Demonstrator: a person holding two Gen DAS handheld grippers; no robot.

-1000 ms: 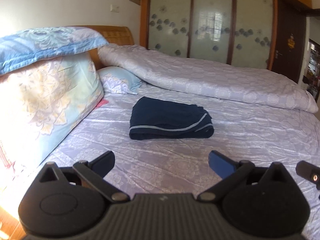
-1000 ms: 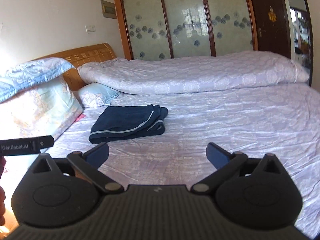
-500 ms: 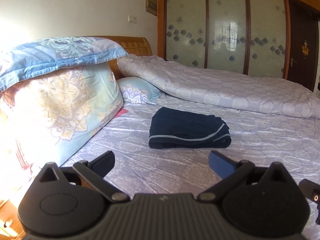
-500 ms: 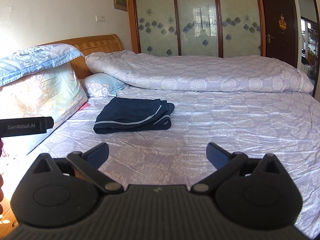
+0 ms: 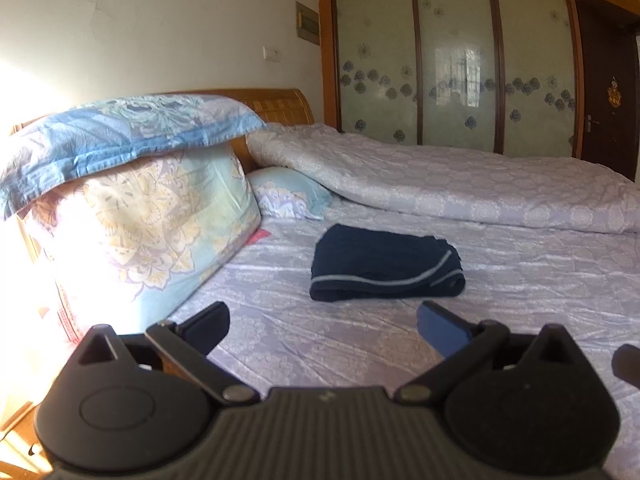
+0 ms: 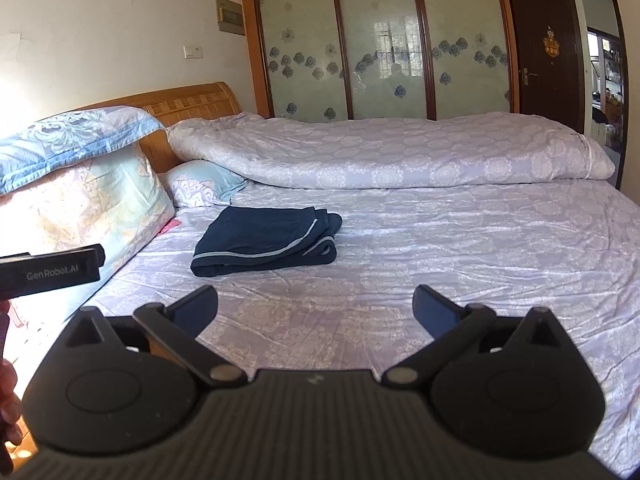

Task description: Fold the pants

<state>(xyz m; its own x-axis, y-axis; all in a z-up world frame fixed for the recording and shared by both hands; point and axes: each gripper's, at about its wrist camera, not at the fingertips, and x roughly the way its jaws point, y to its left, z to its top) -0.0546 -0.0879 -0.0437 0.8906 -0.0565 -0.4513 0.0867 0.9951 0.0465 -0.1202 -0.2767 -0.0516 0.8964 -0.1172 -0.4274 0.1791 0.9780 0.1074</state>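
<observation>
Dark navy pants point(image 5: 384, 266) with a pale grey stripe lie folded into a compact rectangle on the lilac bed sheet point(image 5: 304, 344). The right wrist view shows the same pants point(image 6: 266, 242) left of centre. My left gripper point(image 5: 322, 320) hangs open over the sheet, well short of the pants, with nothing between its fingers. Farther back and to the right, my right gripper point(image 6: 314, 306) is open and empty too. The left gripper's body point(image 6: 52, 270) shows at the left edge of the right wrist view.
Large floral pillows point(image 5: 132, 216) are stacked at the left against a wooden headboard point(image 6: 184, 104). A rolled lilac quilt point(image 6: 384, 152) lies along the far side of the bed. Glass wardrobe doors point(image 5: 452, 64) and a dark door point(image 6: 548, 44) stand behind. A hand point(image 6: 8, 396) is at the left edge.
Both grippers have pulled back and tilted up, so the folded pants sit farther away and more of the wall shows. The pants have not moved. Both grippers stay open.
</observation>
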